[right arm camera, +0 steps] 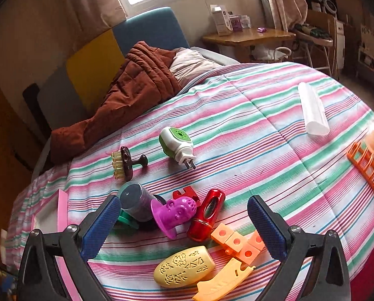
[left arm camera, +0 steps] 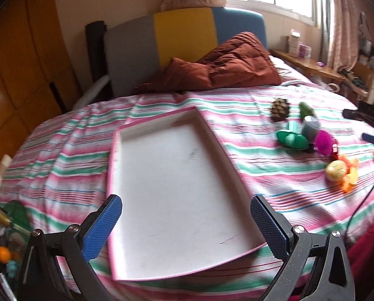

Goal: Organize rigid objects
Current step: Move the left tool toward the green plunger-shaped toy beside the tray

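Pink-rimmed and white inside, the tray point(left arm camera: 177, 190) lies empty on the striped bedspread point(left arm camera: 61, 165), filling the space ahead of the left gripper point(left arm camera: 186, 223). That gripper's blue pads are spread wide and hold nothing; one pad sits just outside each long edge of the tray's near end.

To the tray's three o'clock the loose items are clustered. In the right wrist view, from nine o'clock across to three: the brown bristle brush point(right arm camera: 124, 161), the grey lidded jar point(right arm camera: 136, 202) lying on its side, the purple perforated toy point(right arm camera: 177, 212) touching the jar, the green-and-white plug-in unit point(right arm camera: 178, 145) further back at twelve o'clock, the red glossy case point(right arm camera: 207, 214), the cream oval case point(right arm camera: 184, 269), the orange block pieces point(right arm camera: 237, 243), then a white tube point(right arm camera: 312, 109) and an orange rack point(right arm camera: 370, 173) well apart at two to three o'clock.

The right gripper point(right arm camera: 184, 227) is also spread wide and empty, poised over the purple toy and red case.

The step in hand looks like a first pick for the tray. Done well, it means choosing one item at the pile's edge. The red case is a good candidate: close across its narrow width, not its length, and come down square so the neighbours are not dragged. The soft bedding will give, so press lightly.
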